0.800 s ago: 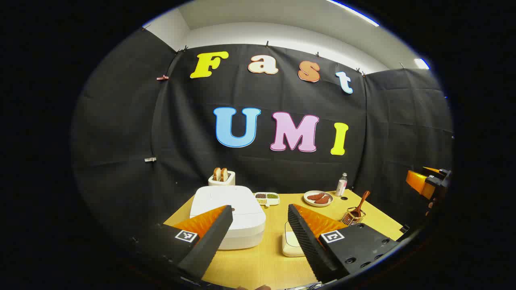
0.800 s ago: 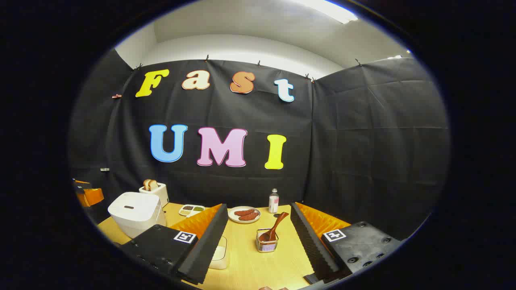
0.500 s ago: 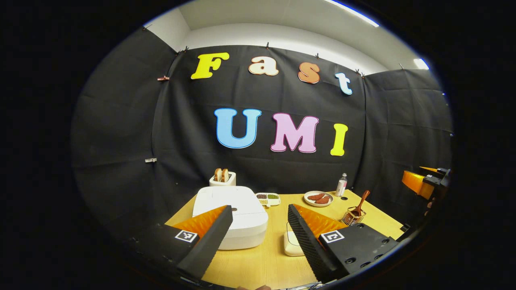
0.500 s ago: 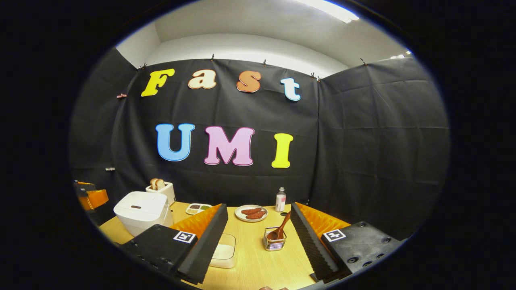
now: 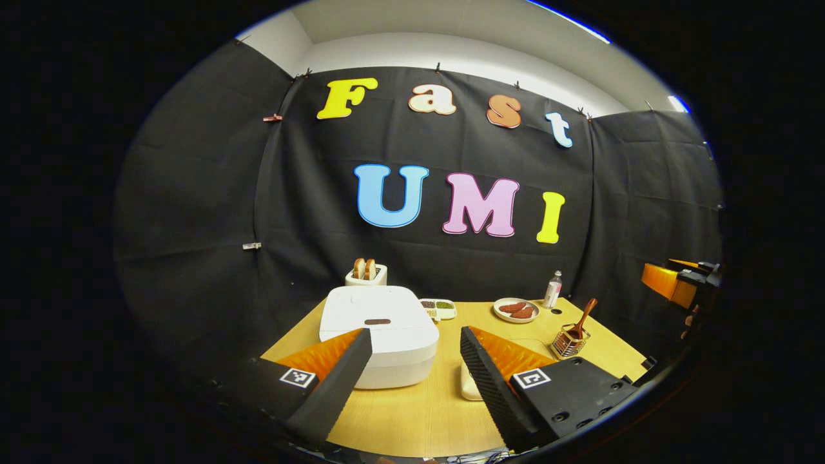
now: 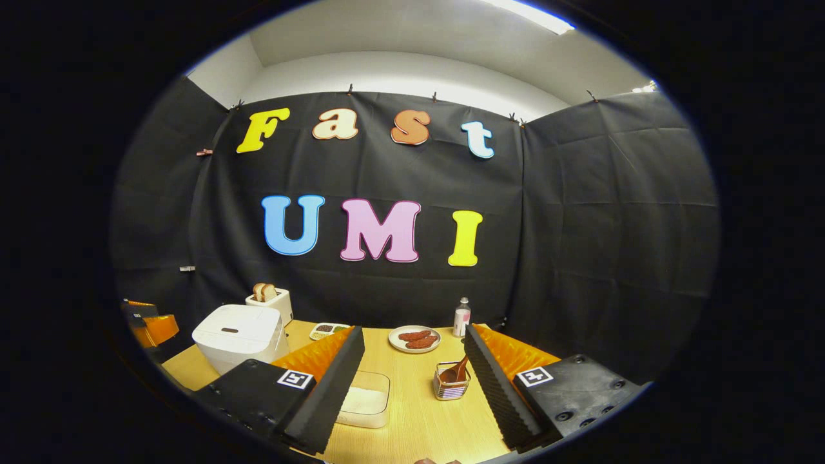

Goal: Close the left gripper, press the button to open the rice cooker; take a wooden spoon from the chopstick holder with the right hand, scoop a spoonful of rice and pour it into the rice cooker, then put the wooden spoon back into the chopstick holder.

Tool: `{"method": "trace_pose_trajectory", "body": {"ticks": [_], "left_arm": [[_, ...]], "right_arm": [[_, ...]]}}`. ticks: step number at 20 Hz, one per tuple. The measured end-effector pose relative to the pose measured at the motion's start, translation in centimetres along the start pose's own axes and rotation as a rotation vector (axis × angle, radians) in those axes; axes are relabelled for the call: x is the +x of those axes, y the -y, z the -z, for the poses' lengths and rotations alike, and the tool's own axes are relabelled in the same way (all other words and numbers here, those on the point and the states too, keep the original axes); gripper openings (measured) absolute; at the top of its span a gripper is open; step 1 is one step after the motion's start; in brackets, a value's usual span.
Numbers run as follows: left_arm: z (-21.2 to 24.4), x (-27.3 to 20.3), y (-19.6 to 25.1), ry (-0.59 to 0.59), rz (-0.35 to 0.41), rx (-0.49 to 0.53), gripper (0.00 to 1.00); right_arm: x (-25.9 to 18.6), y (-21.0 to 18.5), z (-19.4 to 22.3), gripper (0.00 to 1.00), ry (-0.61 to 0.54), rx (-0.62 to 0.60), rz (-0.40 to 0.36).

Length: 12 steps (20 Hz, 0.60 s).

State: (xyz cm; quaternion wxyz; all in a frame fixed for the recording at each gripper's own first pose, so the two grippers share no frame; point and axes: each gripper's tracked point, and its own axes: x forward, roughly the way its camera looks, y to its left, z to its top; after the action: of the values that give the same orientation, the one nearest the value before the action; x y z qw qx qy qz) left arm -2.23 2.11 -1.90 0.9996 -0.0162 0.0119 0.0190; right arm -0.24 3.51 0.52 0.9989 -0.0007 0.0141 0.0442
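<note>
the left gripper [image 5: 412, 380] hangs above the near edge of the wooden table [image 5: 412, 419], jaws spread wide with nothing between them. the white rice cooker [image 5: 380, 332] sits just ahead with its lid down, the dark button [image 5: 377, 321] on top facing the gripper. there is bare tabletop in front of the cooker and to its right. the right gripper [image 6: 412, 386] is likewise spread and empty, with the rice container [image 6: 364, 406] near its left finger and the chopstick holder [image 6: 449, 386] between the fingers farther off. the wooden spoon [image 6: 456, 372] leans in it, its handle partly hidden behind the right finger, it seems. open table lies between container and holder. compared with 0.8 s ago, the cooker sits more central in the left gripper view, and the holder has drifted right in the right gripper view.
</note>
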Motion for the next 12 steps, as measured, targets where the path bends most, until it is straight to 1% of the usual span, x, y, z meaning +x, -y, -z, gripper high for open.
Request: {"method": "trace_pose_trajectory", "body": {"ticks": [4,7,9,10,11,12], "left_arm": [[0.1,0.7,-0.7,-0.011,-0.017,-0.008,0.95],[-0.3,1.6,-1.3,-0.027,-0.023,0.004,0.94],[-0.9,2.4,-1.5,-0.026,-0.017,0.008,0.87],[-1.2,2.8,-1.4,-0.02,-0.009,0.001,0.79],[-1.5,3.2,-1.5,-0.019,-0.007,-0.009,0.73],[-1.5,3.7,-1.6,-0.025,-0.005,-0.02,0.64]], "right_arm": [[0.7,-0.2,-0.8,0.98,0.012,-0.014,-0.007],[1.8,-0.1,0.2,0.98,-0.007,-0.028,-0.014],[2.6,-0.1,0.8,0.98,-0.021,-0.023,-0.022],[2.9,-0.1,0.9,0.98,-0.026,-0.017,-0.024],[3.3,0.2,1.3,0.99,-0.034,-0.012,-0.023],[3.7,0.4,1.5,0.99,-0.043,-0.008,-0.025]]}}
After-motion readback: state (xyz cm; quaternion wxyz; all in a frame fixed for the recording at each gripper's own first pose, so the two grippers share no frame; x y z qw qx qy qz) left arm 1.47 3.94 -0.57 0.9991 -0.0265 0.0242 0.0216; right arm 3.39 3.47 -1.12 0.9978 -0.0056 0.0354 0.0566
